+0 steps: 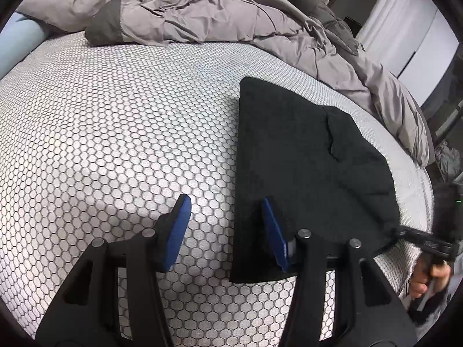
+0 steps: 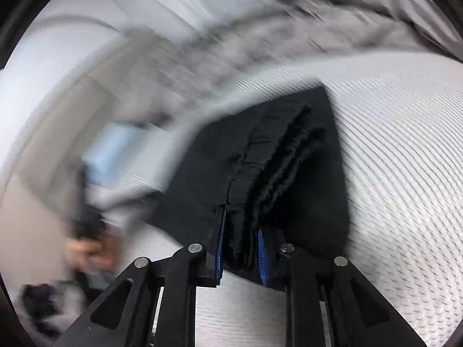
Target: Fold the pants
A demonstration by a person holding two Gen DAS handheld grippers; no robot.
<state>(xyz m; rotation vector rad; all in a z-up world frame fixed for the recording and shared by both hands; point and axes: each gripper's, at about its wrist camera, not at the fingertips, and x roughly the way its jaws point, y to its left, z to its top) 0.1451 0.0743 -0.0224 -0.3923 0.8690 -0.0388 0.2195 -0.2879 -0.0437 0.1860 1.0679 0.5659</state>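
Black pants [image 1: 303,159], folded into a long slab, lie on the right side of a honeycomb-patterned mattress [image 1: 115,115]. My left gripper [image 1: 225,201] stands open over the pants' left edge: one blue pad hovers above the mattress and the other above the black cloth, gripping nothing. In the left wrist view my right gripper [image 1: 419,243] reaches the near right corner of the pants, with a hand [image 1: 431,277] behind it. The right wrist view is blurred. It shows the right gripper [image 2: 240,222] shut on a bunched, gathered band of the pants [image 2: 289,156].
A crumpled grey duvet [image 1: 202,14] covers the back and right of the bed. A pale blue bolster [image 1: 17,46] lies at the far left. The mattress edge [image 1: 416,190] runs close past the pants on the right, with white doors [image 1: 405,29] beyond.
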